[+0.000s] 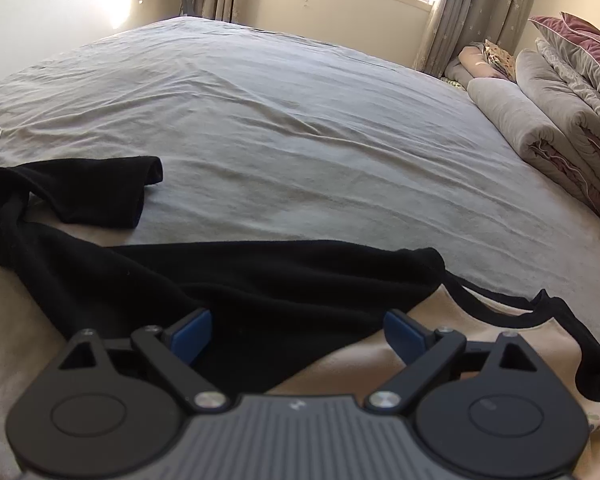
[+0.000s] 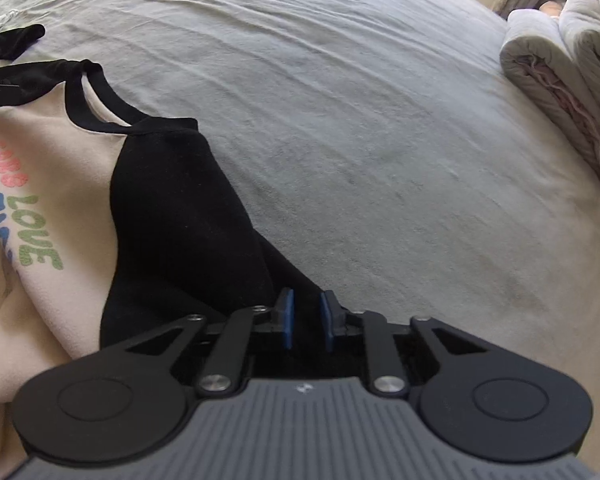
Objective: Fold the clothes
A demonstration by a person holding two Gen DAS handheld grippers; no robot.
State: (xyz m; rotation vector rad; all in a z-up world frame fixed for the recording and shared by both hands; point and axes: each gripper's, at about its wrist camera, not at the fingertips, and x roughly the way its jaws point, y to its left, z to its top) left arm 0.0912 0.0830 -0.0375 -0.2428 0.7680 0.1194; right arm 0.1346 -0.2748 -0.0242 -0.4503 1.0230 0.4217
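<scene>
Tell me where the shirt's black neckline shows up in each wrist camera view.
Left wrist view: the black neckline runs along the lower right, past the open left tool.
Right wrist view: it loops at upper left, above the word LOVE.
Shared landmark: the folded quilts at the right edge.

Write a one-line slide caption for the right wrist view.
Right claw nearly closed around a raglan shirt's black sleeve on the grey bed.

Shirt [image 2: 60, 184] lies on bed [image 1: 300, 128] (near edge); folded quilts [image 1: 548, 112] at right.
</scene>
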